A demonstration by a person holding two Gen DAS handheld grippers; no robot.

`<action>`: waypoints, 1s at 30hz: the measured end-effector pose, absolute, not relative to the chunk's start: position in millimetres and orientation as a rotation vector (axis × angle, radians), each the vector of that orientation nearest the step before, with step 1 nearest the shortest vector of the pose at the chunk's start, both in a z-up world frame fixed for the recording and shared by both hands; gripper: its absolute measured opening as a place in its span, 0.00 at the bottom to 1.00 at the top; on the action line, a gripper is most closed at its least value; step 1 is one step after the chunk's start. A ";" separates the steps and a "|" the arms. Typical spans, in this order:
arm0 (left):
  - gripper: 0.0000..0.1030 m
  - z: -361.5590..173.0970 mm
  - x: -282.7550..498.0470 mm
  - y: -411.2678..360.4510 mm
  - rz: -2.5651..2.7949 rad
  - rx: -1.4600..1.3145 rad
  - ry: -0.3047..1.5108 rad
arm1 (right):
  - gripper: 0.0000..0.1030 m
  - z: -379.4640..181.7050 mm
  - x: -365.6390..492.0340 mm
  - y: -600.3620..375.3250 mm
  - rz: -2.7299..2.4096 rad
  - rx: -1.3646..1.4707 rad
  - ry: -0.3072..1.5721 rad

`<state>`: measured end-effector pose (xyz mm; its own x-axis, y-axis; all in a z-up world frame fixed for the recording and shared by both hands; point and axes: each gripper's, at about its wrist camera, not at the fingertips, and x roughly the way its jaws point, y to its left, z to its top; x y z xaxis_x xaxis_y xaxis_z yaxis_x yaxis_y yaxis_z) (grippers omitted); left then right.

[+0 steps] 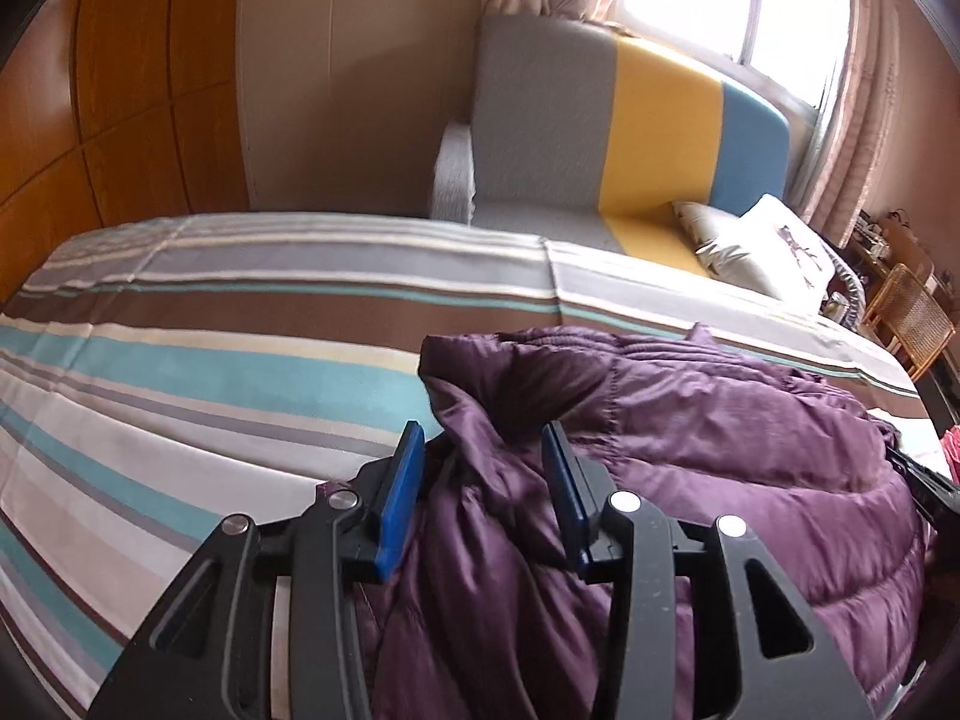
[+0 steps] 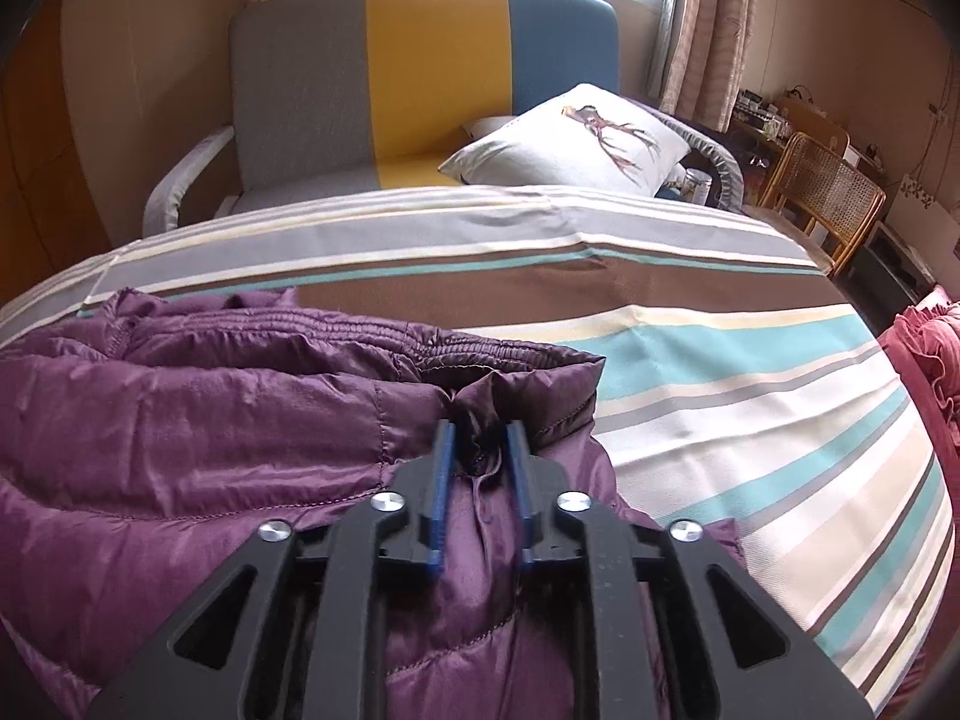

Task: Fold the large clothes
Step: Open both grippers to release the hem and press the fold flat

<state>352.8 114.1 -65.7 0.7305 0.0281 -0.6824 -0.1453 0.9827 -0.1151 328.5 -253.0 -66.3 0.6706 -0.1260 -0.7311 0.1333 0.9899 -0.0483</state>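
Observation:
A purple quilted jacket (image 1: 690, 450) lies bunched on the striped bed cover (image 1: 180, 372). In the left wrist view my left gripper (image 1: 483, 432) is low over the jacket's left edge. Its blue pads (image 1: 402, 492) stand apart, with a loose fold between them that neither pad presses. In the right wrist view the jacket (image 2: 210, 420) fills the lower left, its elastic hem on top. My right gripper (image 2: 479, 427) sits at the jacket's right corner. A narrow ridge of fabric rises between its fingers (image 2: 443, 480), which stand a little apart from it. The striped cover (image 2: 720, 390) stretches away to the right.
Beyond the bed stands a grey, yellow and blue sofa (image 2: 420, 60) with a printed pillow (image 2: 576, 138). A rattan chair (image 2: 828, 192) and a cluttered desk are at the far right. A red ruffled cloth (image 2: 924, 360) lies at the bed's right edge. A wooden wardrobe (image 1: 120, 90) is on the left.

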 end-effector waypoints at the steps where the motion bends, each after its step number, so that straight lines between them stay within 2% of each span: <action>1: 0.39 -62.1 348.2 112.4 0.088 -0.165 0.735 | 0.40 -62.2 325.6 -253.2 -0.151 0.010 0.808; 2: 0.39 -59.3 345.3 111.1 0.086 -0.161 0.728 | 0.49 -56.2 320.5 -252.6 -0.165 0.009 0.782; 15: 0.39 -39.1 314.4 87.7 0.017 -0.114 0.675 | 0.49 -12.2 269.3 -212.9 -0.042 0.054 0.694; 30: 0.39 -53.8 306.2 71.7 -0.035 -0.100 0.718 | 0.49 -36.3 229.3 -166.6 0.062 0.057 0.722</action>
